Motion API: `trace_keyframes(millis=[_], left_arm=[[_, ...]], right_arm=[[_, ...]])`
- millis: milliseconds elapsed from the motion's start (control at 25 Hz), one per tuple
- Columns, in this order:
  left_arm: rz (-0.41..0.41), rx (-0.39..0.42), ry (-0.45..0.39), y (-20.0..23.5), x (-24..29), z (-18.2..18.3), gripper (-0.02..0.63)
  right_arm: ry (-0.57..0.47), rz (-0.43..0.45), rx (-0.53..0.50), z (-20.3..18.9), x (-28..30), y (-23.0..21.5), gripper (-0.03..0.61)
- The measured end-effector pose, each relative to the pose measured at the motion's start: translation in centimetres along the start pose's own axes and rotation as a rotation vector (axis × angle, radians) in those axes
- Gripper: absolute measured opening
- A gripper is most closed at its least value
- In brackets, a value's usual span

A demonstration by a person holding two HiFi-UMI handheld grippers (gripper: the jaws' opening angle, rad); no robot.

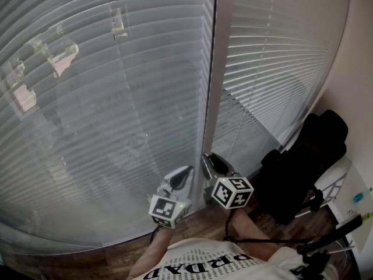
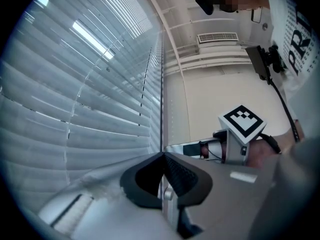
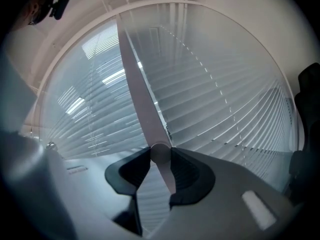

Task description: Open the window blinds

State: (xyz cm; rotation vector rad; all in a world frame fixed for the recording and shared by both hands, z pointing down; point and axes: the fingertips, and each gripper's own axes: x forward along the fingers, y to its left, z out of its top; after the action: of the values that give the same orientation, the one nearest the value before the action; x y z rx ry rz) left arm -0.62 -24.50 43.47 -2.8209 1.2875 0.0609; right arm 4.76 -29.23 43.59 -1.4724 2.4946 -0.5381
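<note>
Two grey slatted blinds hang side by side, a wide one (image 1: pixel 105 127) on the left and a narrower one (image 1: pixel 274 69) on the right, both with their slats closed. A pale tilt wand (image 1: pixel 211 86) hangs between them. My right gripper (image 1: pixel 208 159) is shut on the wand's lower end (image 3: pixel 160 154), and the rod (image 3: pixel 137 84) runs up and away from the jaws. My left gripper (image 1: pixel 185 175) sits just left of it with its tips together and nothing seen between them. In the left gripper view the wand (image 2: pixel 161 94) rises just past the left gripper's tips (image 2: pixel 162 155), with the right gripper (image 2: pixel 240 134) beside it.
A black bag or chair (image 1: pixel 303 168) stands against the wall at the right, with a white box (image 1: pixel 338 185) beside it. Wood floor (image 1: pixel 198 226) shows below the blinds. The person's printed shirt (image 1: pixel 204 264) fills the bottom edge.
</note>
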Motion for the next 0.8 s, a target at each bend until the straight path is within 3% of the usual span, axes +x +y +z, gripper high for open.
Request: trace_keyframes(millis=[160,400,560,640,800], left_arm=[[-0.004,0.009,-0.008,-0.1,-0.1,0.1,-0.007],[0.006,-0.016,-0.001,-0.1,-0.1,0.3,-0.006],[-0.002,-0.011,-0.008,-0.5,0.1,0.3,-0.006],[-0.006,-0.01,-0.013,-0.6,0.1,0.2,-0.006],[-0.002,-0.01,-0.006,-0.4,0.0,-0.1,-0.006]], right_arm=[[0.019,-0.016,-0.16,0.1,-0.2,0.1,0.135],[0.063,-0.023,-0.615,0.6,-0.5,1.3,0.137],[0.102,-0.041,-0.858,0.5,0.0,1.9,0.137],[0.109,-0.049,-0.917,0.3,0.1,1.9,0.138],[0.084,-0.045,-0.886,0.3,0.0,1.9,0.136]])
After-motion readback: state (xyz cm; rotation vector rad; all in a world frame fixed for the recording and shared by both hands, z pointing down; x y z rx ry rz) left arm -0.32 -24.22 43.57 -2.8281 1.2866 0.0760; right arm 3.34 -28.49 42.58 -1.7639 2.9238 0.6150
